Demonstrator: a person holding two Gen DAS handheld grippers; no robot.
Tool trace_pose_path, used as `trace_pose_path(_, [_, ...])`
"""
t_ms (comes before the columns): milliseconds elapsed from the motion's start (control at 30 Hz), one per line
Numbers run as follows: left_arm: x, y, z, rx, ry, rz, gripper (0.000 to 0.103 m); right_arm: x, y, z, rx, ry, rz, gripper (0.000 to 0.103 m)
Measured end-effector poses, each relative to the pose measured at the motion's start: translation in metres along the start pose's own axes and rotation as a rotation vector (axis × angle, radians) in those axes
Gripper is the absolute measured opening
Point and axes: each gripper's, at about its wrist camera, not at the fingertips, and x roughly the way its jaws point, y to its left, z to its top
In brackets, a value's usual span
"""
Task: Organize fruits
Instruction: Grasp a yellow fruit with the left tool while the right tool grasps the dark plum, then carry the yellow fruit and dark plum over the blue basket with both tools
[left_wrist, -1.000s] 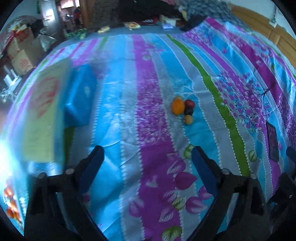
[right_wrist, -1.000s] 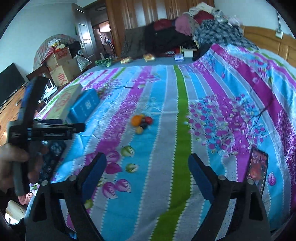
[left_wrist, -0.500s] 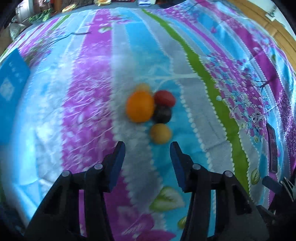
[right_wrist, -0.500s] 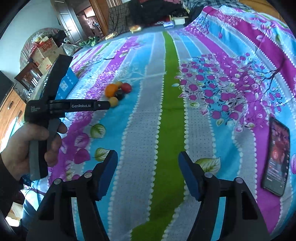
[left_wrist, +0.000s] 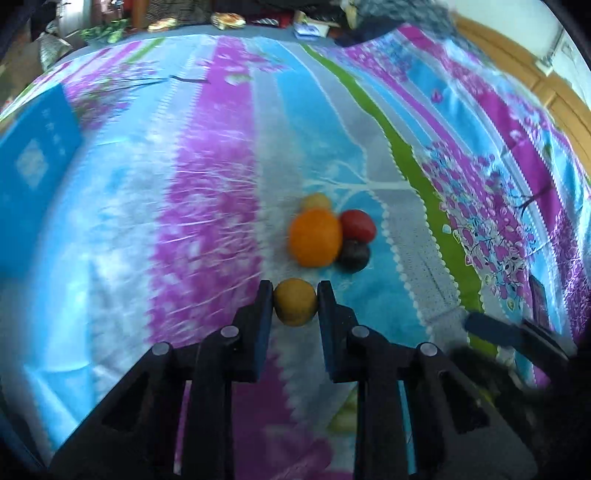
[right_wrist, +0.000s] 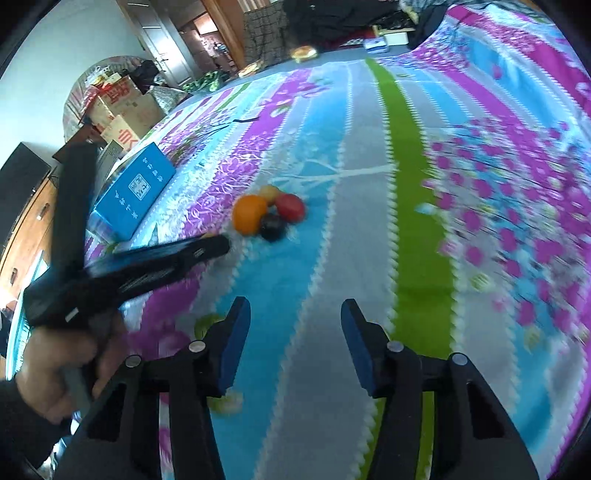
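Covering nearly everything in both views, the striped bedspread (left_wrist: 207, 192) runs in bands of purple, blue, grey and green with flower prints. On it, toward the left, lies a flat blue box (right_wrist: 135, 197), well apart from the fruit. Next in size is the left gripper (left_wrist: 295, 301), held in a person's hand (right_wrist: 62, 363); its 2 blue pads are clamped on a small yellow fruit (left_wrist: 295, 306), one pad on each side, the fruit low over the cloth or on it, just in front of the pile. The right gripper (right_wrist: 291, 314) hangs over the blue and grey stripes with its jaws apart and only cloth between them; they have just been closing. The remaining 4 fruits sit in a tight cluster near the middle of the bed: an orange (left_wrist: 315, 237), the biggest, with a red fruit (left_wrist: 357, 225) touching its right side, a dark, nearly black fruit (left_wrist: 354, 254) just below the red one, and a second small yellow fruit (left_wrist: 316, 202) tucked behind the orange. At the right edge of the left view, a dark phone (left_wrist: 540, 304) lies on the flowered cloth.
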Motion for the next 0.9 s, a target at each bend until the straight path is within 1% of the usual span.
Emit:
trace_pose_path(100, [-0.013, 0.017, -0.007, -0.044, -0.017, 0.017, 0.025, 0.026, 0.006, 0.016, -0.015, 0.001, 0.036, 0.054])
trace_pose_path(167, [-0.017, 0.026, -0.011, -0.072, -0.020, 0.020, 0.025, 0.040, 0.009, 0.024, -0.034, 0.000, 0.048, 0.041])
trace_pose_path(200, [-0.018, 0.029, -0.012, -0.081, -0.019, 0.021, 0.025, 0.048, 0.012, 0.028, -0.043, 0.007, 0.056, 0.038])
trace_pose_path(300, [-0.019, 0.031, -0.014, -0.083, -0.016, 0.020, 0.025, 0.068, 0.017, 0.041, -0.076, 0.012, 0.033, 0.038])
trace_pose_path(433, [-0.018, 0.035, -0.014, -0.089, -0.018, 0.012, 0.025, 0.083, 0.018, 0.049, -0.104, 0.020, 0.006, 0.038])
trace_pose_path(600, [-0.015, 0.036, -0.014, -0.094, -0.012, 0.006, 0.025, 0.092, 0.025, 0.054, -0.145, 0.016, -0.027, 0.038])
trace_pose_path(700, [-0.017, 0.035, -0.015, -0.086, -0.015, 0.022, 0.025, 0.092, 0.028, 0.051, -0.157, 0.003, -0.077, 0.029])
trace_pose_path(767, [-0.021, 0.034, -0.016, -0.084, -0.016, 0.038, 0.025, 0.086, 0.026, 0.049, -0.132, -0.008, -0.088, 0.029])
trace_pose_path(833, [-0.029, 0.032, -0.016, -0.068, -0.031, 0.071, 0.025, 0.073, 0.025, 0.048, -0.121, -0.028, -0.114, 0.029])
trace_pose_path(900, [-0.039, 0.028, -0.014, -0.055, -0.048, 0.101, 0.025, 0.050, 0.026, 0.046, -0.110, -0.056, -0.156, 0.029])
